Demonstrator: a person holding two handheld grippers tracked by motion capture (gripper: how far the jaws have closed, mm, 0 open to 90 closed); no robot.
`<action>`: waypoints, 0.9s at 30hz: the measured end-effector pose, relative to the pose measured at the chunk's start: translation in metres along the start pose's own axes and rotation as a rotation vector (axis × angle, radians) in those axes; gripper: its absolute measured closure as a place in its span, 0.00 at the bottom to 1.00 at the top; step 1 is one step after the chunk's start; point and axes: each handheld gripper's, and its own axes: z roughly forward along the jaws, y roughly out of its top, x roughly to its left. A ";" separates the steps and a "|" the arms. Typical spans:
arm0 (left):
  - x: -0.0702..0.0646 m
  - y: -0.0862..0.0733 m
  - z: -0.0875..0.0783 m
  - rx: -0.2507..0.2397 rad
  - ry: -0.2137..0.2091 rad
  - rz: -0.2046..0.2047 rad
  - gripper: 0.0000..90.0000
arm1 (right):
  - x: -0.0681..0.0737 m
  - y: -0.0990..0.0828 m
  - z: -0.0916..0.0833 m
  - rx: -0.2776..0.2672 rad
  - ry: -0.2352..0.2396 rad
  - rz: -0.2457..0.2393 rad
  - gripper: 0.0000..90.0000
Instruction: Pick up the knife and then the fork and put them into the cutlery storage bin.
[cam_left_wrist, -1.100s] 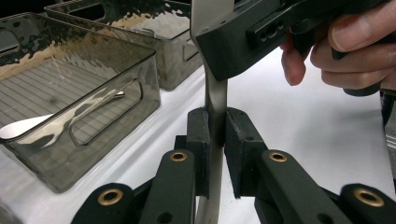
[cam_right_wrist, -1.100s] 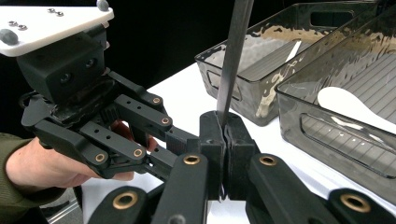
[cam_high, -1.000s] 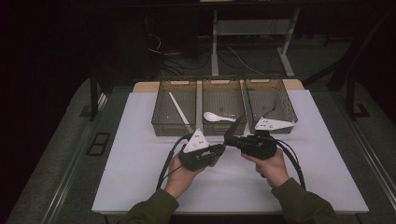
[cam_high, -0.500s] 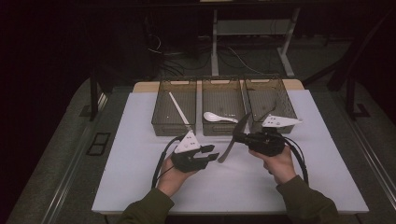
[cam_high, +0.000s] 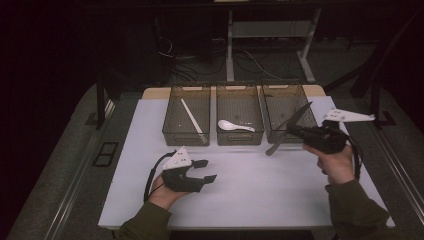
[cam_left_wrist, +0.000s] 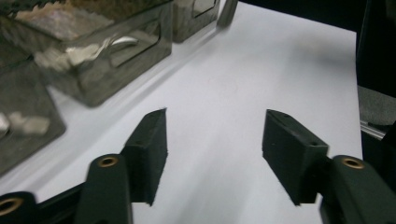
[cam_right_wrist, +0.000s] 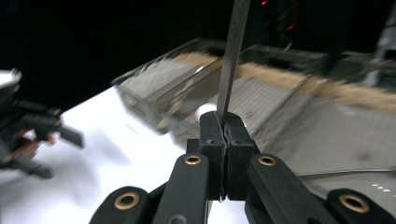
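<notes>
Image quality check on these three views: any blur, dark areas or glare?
High view: dim, surroundings nearly black, only the white table lit. Left gripper view: jaws sharp, bins soft and smeared. Right gripper view: jaws sharp on the knife, bins behind streaked with motion blur, left gripper blurred, background black.

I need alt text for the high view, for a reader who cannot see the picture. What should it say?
The right gripper holds a knife slanted over the right tray, while the left gripper rests open and empty on the white table. Three mesh trays stand in a row; the left tray holds a chopstick and the middle tray a white spoon.
</notes>
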 end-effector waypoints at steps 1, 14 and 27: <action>0.001 -0.002 -0.002 0.000 0.002 -0.002 0.42 | -0.005 0.004 -0.007 -0.010 -0.015 0.005 0.98; 0.004 -0.014 -0.007 0.022 -0.004 -0.035 0.27 | -0.058 0.059 -0.037 0.021 -0.271 -0.055 0.98; 0.006 -0.014 -0.009 0.015 -0.006 -0.037 0.25 | -0.096 0.054 0.003 0.218 -0.365 -0.038 0.98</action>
